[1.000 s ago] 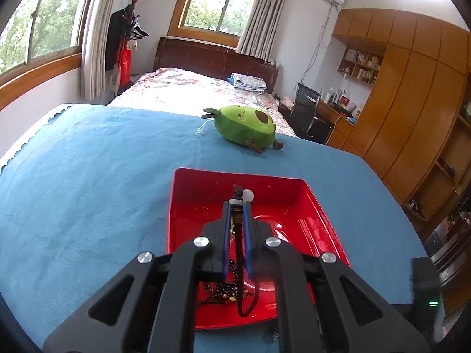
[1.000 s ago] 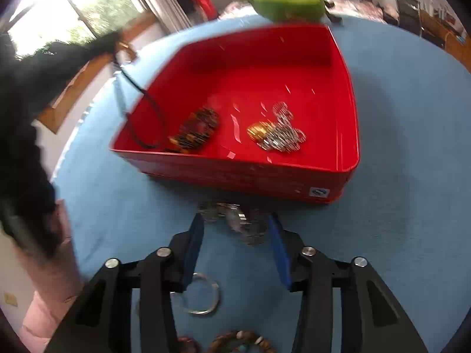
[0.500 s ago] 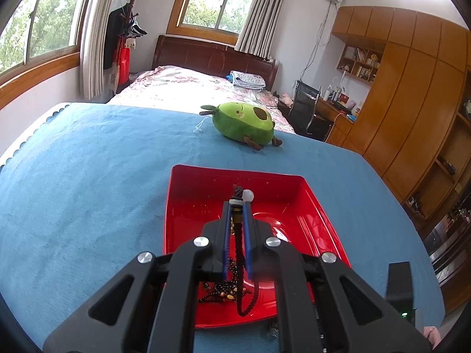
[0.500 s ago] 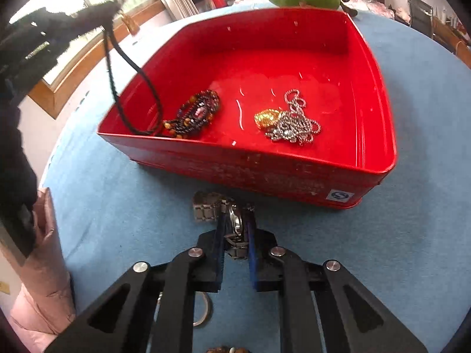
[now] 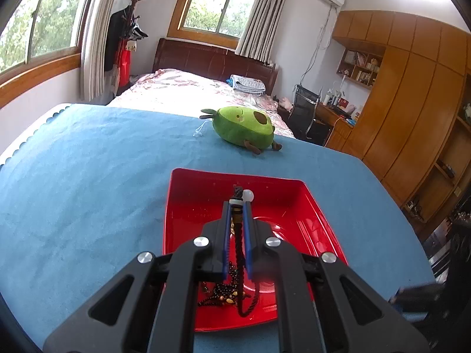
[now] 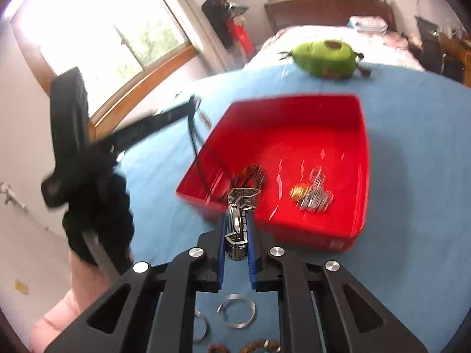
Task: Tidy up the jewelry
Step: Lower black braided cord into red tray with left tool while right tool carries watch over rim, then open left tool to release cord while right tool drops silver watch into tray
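A metal watch (image 6: 238,220) hangs edge-on between the clenched jaws of the right gripper (image 6: 237,220), its long axis running along the fingers toward the red tray (image 6: 365,158), with the loose links of its band spilling past the fingertips above the tray's near wall. The watch is clear of the blue-covered table (image 6: 418,135). The left gripper (image 5: 236,206) is clamped on a dark cord necklace (image 5: 240,244): the knotted end and one white bead (image 5: 248,195) poke out beyond the fingertips, pointing away from the camera, while the cord runs back between the fingers and drops in a loop into the tray (image 5: 306,194), where its dark beaded part (image 5: 223,292) lies on the floor near the front wall. Inside the tray the right wrist view shows one dark beaded coil (image 6: 256,176) and one blurred heap of silver chain with a gold piece (image 6: 312,197). On the table below the right gripper lie two silver bangles (image 6: 237,310), one only partly visible, and parts of two beaded bracelets (image 6: 260,345) at the bottom edge. One green avocado plush (image 5: 243,129) rests on the table beyond the tray, well apart from it.
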Tool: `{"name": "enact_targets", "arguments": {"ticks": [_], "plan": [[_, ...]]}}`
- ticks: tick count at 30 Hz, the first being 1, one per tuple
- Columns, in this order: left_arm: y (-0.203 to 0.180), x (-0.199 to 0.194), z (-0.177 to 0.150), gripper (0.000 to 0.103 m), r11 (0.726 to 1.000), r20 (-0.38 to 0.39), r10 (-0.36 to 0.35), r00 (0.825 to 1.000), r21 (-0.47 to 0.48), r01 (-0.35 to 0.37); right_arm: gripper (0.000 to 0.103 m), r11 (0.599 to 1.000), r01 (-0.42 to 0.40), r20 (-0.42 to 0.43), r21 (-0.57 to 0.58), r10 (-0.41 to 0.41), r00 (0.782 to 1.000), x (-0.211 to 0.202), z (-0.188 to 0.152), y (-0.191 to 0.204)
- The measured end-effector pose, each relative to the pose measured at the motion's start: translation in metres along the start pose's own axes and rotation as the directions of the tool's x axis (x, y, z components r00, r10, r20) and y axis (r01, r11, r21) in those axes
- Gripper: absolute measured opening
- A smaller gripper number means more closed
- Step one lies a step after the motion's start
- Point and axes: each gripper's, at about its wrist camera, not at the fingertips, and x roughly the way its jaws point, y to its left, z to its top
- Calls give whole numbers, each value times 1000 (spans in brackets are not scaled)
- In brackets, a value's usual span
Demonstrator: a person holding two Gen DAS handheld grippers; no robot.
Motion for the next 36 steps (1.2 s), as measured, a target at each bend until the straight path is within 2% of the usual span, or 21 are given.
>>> {"name": "enact_targets", "arguments": {"ticks": [4, 9, 16, 18, 19, 20, 22, 31, 36], "plan": [[1, 7, -3, 6, 1000, -10, 15, 1000, 6, -15, 12, 992, 124, 13, 35, -124, 992, 15, 14, -13], [1, 32, -11, 6, 999, -95, 44, 995, 21, -43, 12, 972, 219, -24, 85, -217, 976, 49, 28, -42], [3, 48, -21, 6, 997, -145, 74, 987, 41, -69, 12, 966, 239, -34, 99, -237, 971, 65, 36, -52], [3, 50, -22, 8, 996, -160, 79, 984, 46, -72, 16, 966, 236, -15, 106, -235, 972, 62, 38, -53], [2, 51, -22, 14, 996, -167, 79, 983, 49, -72, 16, 965, 243, -4, 101, -244, 970, 60, 38, -53], [1, 52, -21, 25, 996, -170, 79, 982, 51, -71, 17, 963, 251, 3, 94, -252, 968, 58, 40, -52], [-1, 49, -21, 31, 995, -159, 91, 983, 60, -83, 17, 965, 245, 22, 92, -248, 968, 53, 41, -50], [-15, 28, -21, 31, 992, -106, 89, 990, 95, -79, 17, 971, 228, 47, 75, -232, 971, 38, 32, -37], [-19, 20, -23, 31, 993, -101, 77, 992, 101, -67, 18, 972, 228, 46, 64, -231, 972, 33, 25, -30]]}}
